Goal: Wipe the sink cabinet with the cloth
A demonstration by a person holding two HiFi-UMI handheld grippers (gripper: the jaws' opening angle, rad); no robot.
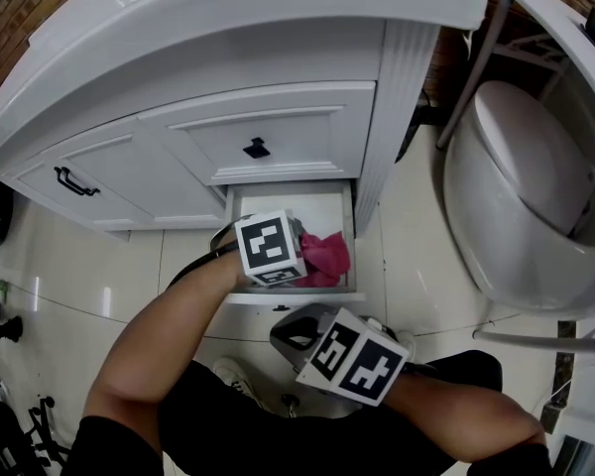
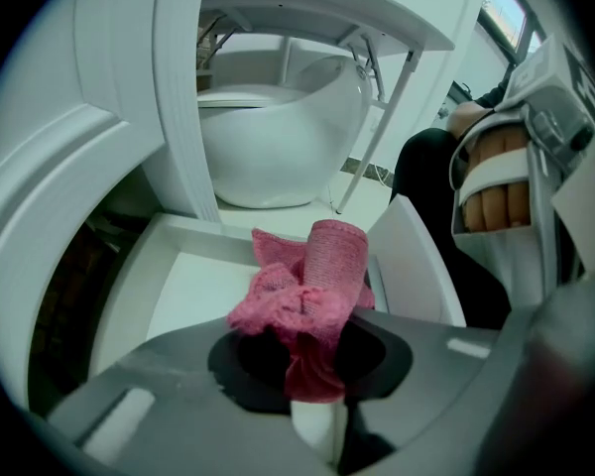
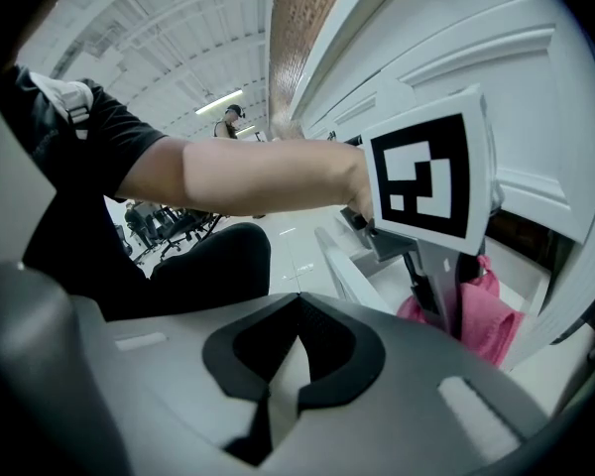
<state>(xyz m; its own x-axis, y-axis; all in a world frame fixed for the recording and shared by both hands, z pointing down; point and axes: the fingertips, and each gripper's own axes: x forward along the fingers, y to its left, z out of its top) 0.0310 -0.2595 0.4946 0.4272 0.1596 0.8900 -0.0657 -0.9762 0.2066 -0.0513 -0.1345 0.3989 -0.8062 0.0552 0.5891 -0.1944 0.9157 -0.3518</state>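
The pink cloth [image 2: 307, 291] is bunched, its long axis running out from the jaws and one rolled end sticking up over the open drawer [image 1: 278, 202] of the white sink cabinet [image 1: 278, 137]. A toilet [image 1: 521, 196] stands to the right on the pale floor [image 1: 99, 266]. The left gripper [image 2: 315, 390] is clamped on the cloth. The right gripper [image 3: 283, 385] hangs near the drawer front, jaws together with nothing in them.

Your cloth [image 2: 307, 296] is a fuzzy pink knit, rough and matt. The sink cabinet [image 1: 278, 137] looks smoothly painted white with a soft sheen; its knob [image 1: 256, 148] is matt black. The floor tiles [image 1: 79, 266] and toilet [image 1: 526, 206] gleam glossy.
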